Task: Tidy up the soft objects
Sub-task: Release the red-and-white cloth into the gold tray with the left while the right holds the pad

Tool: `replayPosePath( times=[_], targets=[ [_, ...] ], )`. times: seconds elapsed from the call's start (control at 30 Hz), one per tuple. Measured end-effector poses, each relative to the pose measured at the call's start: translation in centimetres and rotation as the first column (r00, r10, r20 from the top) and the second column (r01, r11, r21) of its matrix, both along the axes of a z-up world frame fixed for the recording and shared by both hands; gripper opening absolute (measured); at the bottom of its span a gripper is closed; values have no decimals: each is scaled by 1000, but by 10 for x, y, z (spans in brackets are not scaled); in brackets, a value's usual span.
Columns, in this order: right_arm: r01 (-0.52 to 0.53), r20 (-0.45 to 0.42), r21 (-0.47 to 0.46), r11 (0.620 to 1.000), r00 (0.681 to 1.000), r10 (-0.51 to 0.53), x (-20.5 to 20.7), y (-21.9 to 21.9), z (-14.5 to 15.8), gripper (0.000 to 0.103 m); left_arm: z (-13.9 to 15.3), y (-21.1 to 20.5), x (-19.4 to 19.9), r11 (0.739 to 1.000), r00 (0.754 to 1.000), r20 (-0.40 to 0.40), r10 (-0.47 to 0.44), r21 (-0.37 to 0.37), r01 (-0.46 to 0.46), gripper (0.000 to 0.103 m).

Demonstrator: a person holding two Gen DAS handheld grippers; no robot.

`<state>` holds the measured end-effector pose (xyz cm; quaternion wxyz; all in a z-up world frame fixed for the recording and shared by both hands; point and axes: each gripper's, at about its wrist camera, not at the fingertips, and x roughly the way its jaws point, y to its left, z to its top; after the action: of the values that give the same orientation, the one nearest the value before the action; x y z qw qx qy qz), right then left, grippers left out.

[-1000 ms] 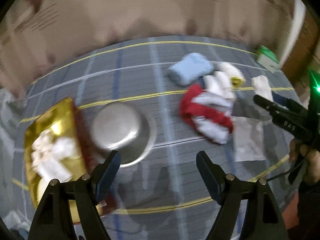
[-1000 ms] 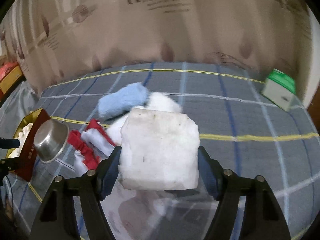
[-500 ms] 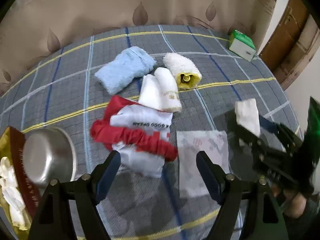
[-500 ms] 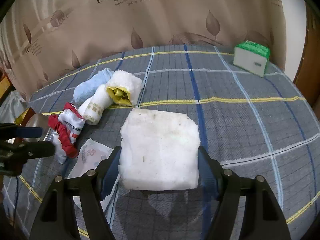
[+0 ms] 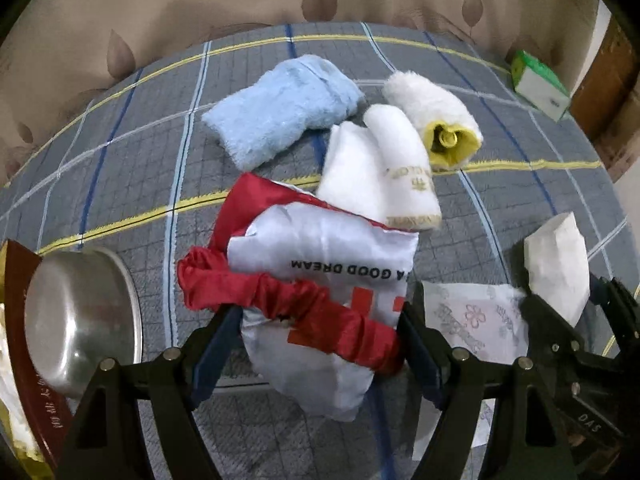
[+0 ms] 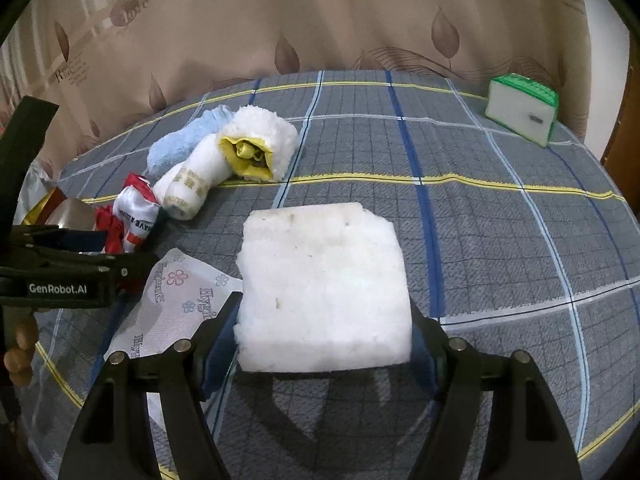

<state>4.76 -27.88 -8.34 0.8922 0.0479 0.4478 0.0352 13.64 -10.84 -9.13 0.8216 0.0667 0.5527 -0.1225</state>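
My right gripper (image 6: 324, 344), frame bottom centre: jaws clamped on white foam block (image 6: 324, 292), block above plaid bed cover (image 6: 500, 240)
My left gripper (image 5: 320, 344), bottom centre: jaws apart, straddling red-and-white satin pouch (image 5: 320, 280), contact unclear to me
Left of frame: steel bowl (image 5: 76, 320)
Mid-frame: rolled white towel (image 5: 384, 172)
Beyond: light blue towel (image 5: 280, 108), fluffy white roll with yellow core (image 5: 436, 112)
Upper right: green-and-white box (image 5: 540, 84)

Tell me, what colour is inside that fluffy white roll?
Yellow: the fluffy white roll has a yellow lining, clearest in the right wrist view.
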Motion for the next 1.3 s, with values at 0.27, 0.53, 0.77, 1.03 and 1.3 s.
replayPosePath(
  times=[0.27, 0.53, 0.77, 1.03, 1.3],
  targets=[
    [-3, -5, -21, 1000, 1000, 2, 1, 2, 0, 71, 8, 7, -5, 999, 999, 29, -32, 11, 31, 33],
    [-2, -8, -38, 999, 1000, 2, 1, 4, -1, 71, 25, 20, -20, 999, 999, 34, -40, -9, 40, 28],
    [-3, -11, -53, 999, 1000, 2, 2, 4, -2, 72, 42, 29, -33, 998, 999, 32, -43, -41, 44, 28],
    [-4, -13, -61, 998, 1000, 3, 3, 5, -3, 72, 67, 63, -53, 999, 997, 72, -8, -39, 11, 28],
    [-5, -14, -66, 998, 1000, 4, 3, 5, -3, 72, 88, 126, -61, 996, 992, 94, 89, -18, -88, 28]
  ],
)
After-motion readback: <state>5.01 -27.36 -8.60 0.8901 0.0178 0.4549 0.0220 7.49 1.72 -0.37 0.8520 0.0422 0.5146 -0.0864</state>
